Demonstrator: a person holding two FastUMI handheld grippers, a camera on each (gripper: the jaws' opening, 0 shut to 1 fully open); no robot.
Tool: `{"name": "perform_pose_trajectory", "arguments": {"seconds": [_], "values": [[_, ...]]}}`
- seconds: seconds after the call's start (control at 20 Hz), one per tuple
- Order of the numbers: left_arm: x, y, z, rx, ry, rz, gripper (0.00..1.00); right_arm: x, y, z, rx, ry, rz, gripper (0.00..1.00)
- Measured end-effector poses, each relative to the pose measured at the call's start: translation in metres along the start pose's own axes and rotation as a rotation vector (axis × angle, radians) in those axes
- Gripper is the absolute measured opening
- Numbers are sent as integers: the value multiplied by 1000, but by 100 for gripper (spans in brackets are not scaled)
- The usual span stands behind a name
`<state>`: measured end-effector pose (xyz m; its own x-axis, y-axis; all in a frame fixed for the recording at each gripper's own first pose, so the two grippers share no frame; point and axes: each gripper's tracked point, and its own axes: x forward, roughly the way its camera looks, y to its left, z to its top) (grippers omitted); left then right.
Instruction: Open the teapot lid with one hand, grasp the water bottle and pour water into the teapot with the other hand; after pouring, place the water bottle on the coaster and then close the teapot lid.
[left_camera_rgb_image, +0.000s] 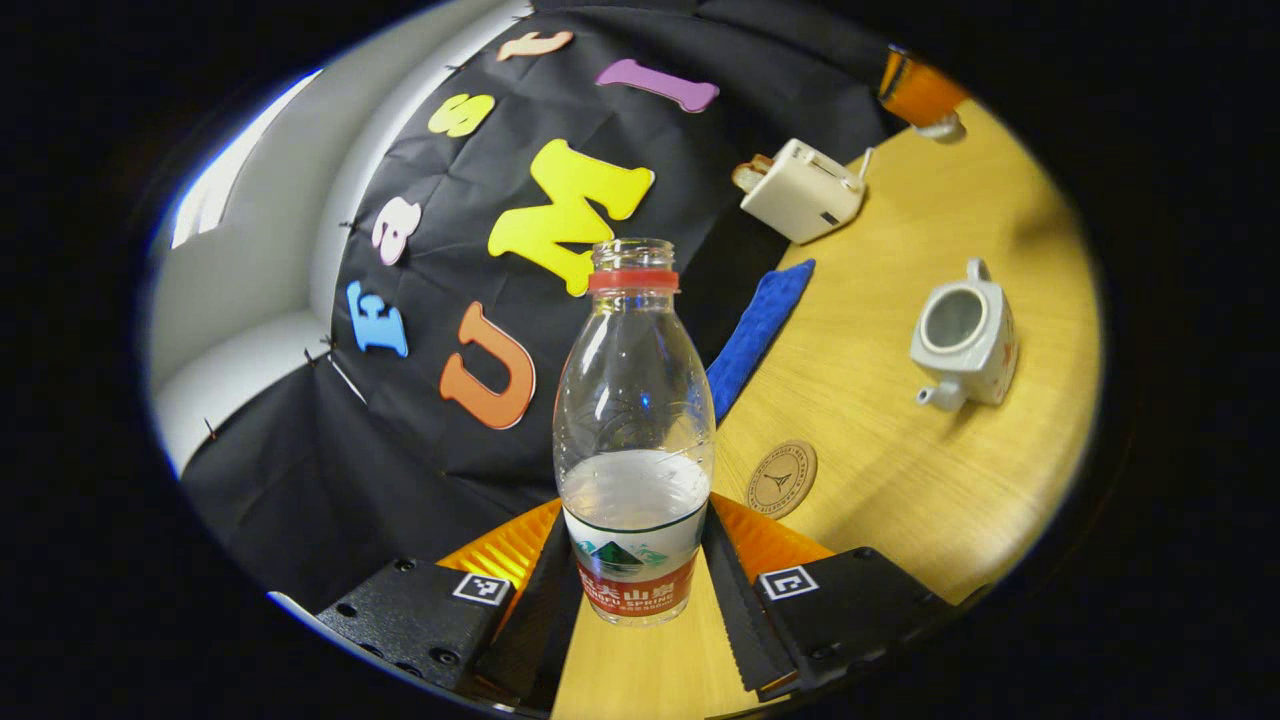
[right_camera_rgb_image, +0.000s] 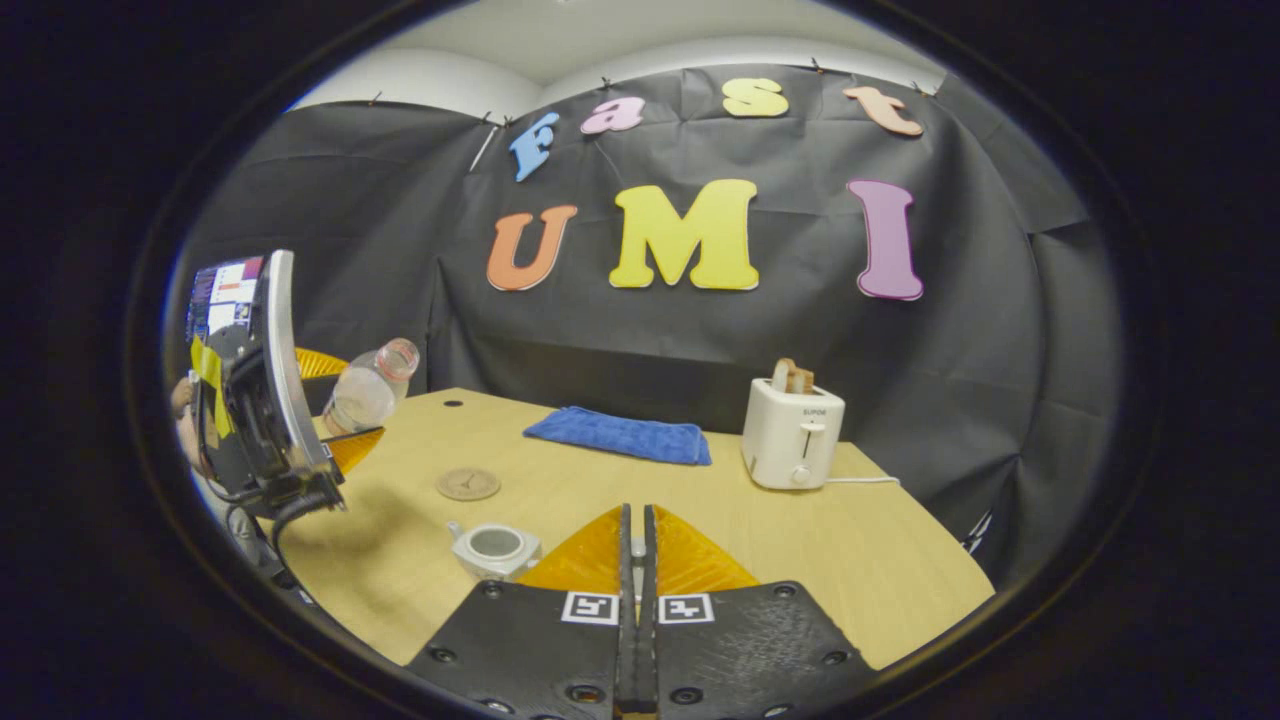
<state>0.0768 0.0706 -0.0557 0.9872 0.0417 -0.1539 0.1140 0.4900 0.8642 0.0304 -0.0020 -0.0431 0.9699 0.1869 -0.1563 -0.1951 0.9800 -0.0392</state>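
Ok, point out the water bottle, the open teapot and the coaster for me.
water bottle (left_camera_rgb_image: 634, 400): left gripper view, clear body above the waterline.
teapot (left_camera_rgb_image: 990, 350): left gripper view, white side wall beside the lidless opening.
coaster (left_camera_rgb_image: 781, 478): left gripper view, centre of the round printed disc.

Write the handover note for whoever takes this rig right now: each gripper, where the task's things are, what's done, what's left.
Left gripper: shut on the water bottle, uncapped, partly full, held off the table.
Right gripper: fingers closed together; whether the lid is pinched between them cannot be told.
Teapot: on the table, lid off, mouth open.
Coaster: bare, between bottle and teapot.
Done: lid off, bottle grasped.
Left: whether water has gone in cannot be told, so check, pour if needed, set the bottle on the coaster, close the lid.
Blue cloth and toaster stand at the back.
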Motion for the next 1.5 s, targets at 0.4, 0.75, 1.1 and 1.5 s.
{"name": "perform_pose_trajectory", "arguments": {"seconds": [0.4,0.75,1.1,1.5], "values": [[2,-30,-2,281,16,-108,79,-7,-13,-12,4,16,-14,0],[-8,-56,0,500,15,-157,75,-11,-23,-19,9,14,-26,0],[-1,-54,13,633,16,-142,75,-14,-30,-23,21,12,-32,0],[-2,-53,19,715,30,-128,75,-17,-40,-26,31,7,-42,0]]}}
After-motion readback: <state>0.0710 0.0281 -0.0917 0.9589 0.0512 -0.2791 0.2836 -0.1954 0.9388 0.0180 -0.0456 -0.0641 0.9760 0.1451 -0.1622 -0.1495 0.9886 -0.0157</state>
